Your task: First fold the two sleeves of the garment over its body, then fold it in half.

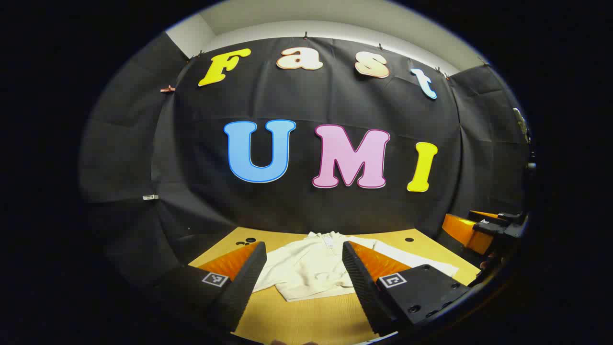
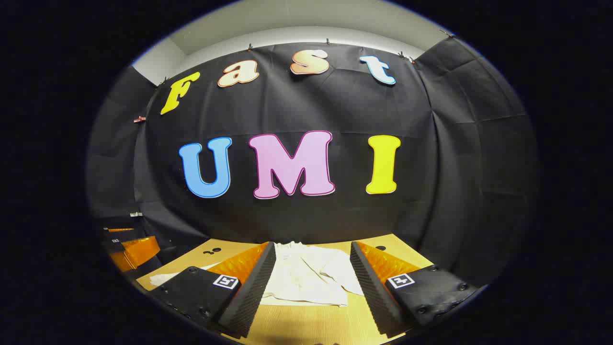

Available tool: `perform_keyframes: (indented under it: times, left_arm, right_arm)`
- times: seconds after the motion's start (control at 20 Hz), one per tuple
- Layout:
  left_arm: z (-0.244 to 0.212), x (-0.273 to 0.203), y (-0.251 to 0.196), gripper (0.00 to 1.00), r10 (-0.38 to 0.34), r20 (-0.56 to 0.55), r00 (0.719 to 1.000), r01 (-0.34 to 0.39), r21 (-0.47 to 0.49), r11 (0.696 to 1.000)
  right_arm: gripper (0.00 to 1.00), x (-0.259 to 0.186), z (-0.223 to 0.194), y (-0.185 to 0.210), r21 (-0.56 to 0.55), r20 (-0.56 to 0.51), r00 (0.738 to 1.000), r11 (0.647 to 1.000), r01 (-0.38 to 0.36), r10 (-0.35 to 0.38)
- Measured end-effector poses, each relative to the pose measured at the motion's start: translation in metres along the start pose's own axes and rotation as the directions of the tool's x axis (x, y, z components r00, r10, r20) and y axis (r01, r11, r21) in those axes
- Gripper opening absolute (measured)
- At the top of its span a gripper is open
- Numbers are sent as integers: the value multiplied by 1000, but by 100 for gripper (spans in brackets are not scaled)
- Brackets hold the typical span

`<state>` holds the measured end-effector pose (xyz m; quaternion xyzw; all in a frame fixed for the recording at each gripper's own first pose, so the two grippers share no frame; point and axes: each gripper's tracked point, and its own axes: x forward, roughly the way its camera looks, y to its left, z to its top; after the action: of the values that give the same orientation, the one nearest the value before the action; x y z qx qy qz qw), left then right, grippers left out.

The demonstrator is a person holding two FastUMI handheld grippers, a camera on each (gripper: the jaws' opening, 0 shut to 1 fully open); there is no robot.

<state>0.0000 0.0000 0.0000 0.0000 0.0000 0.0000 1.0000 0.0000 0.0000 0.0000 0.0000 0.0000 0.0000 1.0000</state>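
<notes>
While both tools hang above the wooden table (image 1: 306, 316), the white garment (image 1: 306, 268) lies spread flat on it, collar toward 12 o'clock near the booth wall, one sleeve stretched toward 3 o'clock in the left gripper view. Left gripper (image 1: 304, 278): fingers spread wide, nothing between them. Right gripper (image 2: 312, 282): fingers likewise parted, clear of the cloth, garment framed between them.

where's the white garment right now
The white garment lies flat on the wooden table, near its far edge by the black cloth wall. In both gripper views it sits ahead, between the open fingers, touched by neither gripper.
</notes>
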Motion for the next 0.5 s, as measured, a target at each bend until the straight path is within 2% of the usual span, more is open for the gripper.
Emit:
perform_keyframes:
  times: [0.25, 0.3, 0.35, 0.4, 0.45, 0.5]
  left_arm:
    - [-6, 16, 1, 98, 11, -19, 1000, -11, -7, 1000]
    - [-6, 19, 3, 98, 16, -23, 1000, -17, -9, 1000]
    - [-8, 21, 4, 98, 19, -25, 1000, -20, -9, 1000]
    - [-8, 22, 5, 98, 21, -27, 999, -22, -5, 1000]
    - [-10, 24, 7, 98, 24, -30, 999, -24, 5, 1000]
    - [-10, 25, 10, 98, 35, -33, 999, -35, 11, 999]
  right_arm:
    - [96, 13, -3, -6, 8, -2, 1000, 1000, 14, -14]
    - [100, 15, -5, -5, -2, -2, 1000, 1000, 16, -16]
    - [96, 17, -8, -10, -16, -7, 1000, 999, 31, -31]
    - [96, 19, -10, -14, -19, -14, 999, 999, 40, -40]
    - [100, 23, -12, -15, -15, -19, 999, 999, 43, -43]
    - [96, 25, -11, -16, -12, -21, 999, 999, 46, -47]
